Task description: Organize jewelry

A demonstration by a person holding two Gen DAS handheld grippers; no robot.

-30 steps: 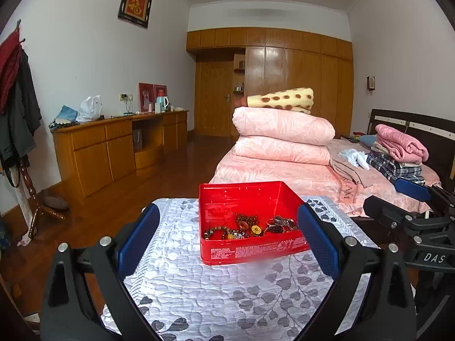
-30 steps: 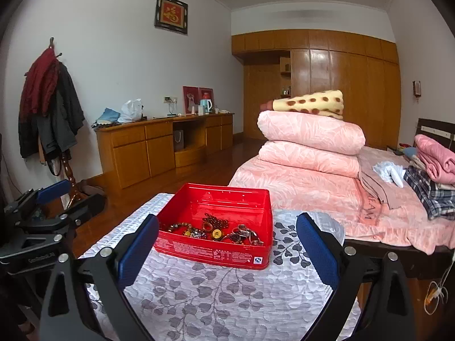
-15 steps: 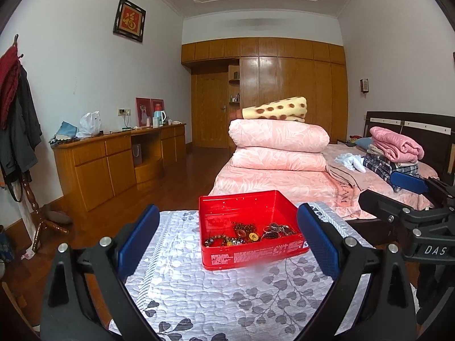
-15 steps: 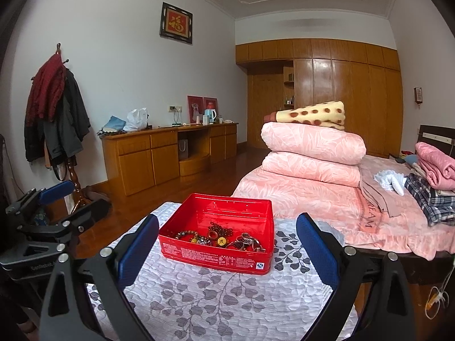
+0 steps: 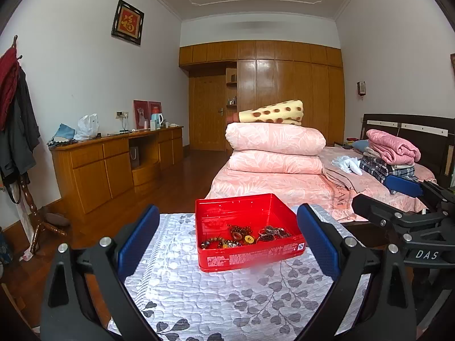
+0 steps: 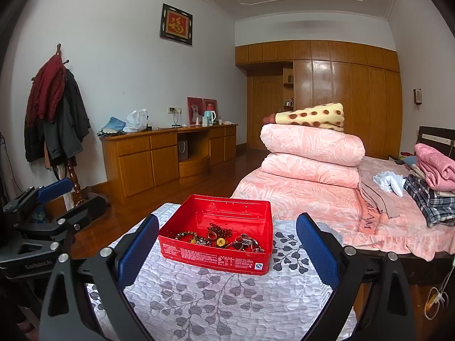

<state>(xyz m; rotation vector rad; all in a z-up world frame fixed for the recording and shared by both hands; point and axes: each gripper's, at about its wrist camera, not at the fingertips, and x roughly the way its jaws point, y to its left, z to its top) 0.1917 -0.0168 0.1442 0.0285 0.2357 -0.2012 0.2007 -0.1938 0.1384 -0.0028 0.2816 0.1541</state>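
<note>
A red tin box (image 5: 224, 221) (image 6: 256, 211) sits on a table with a grey leaf-patterned cloth (image 5: 216, 295) (image 6: 216, 289). Inside it lies a tangle of jewelry (image 5: 244, 234) (image 6: 219, 238): beaded bracelets, rings and a yellow round charm. My left gripper (image 5: 227, 238) is open and hangs short of the box with nothing between its blue pads. My right gripper (image 6: 227, 241) is likewise open and empty, also on the near side of the box. Each gripper shows at the edge of the other's view.
A bed (image 5: 284, 182) with stacked pink quilts and folded clothes stands right behind the table. A long wooden cabinet (image 5: 113, 159) runs along the left wall. A coat rack (image 6: 57, 119) with jackets stands at the left. Wooden floor lies between.
Both grippers have drawn back and risen a little, so the box sits lower and smaller in each view. Both stay open and empty.
</note>
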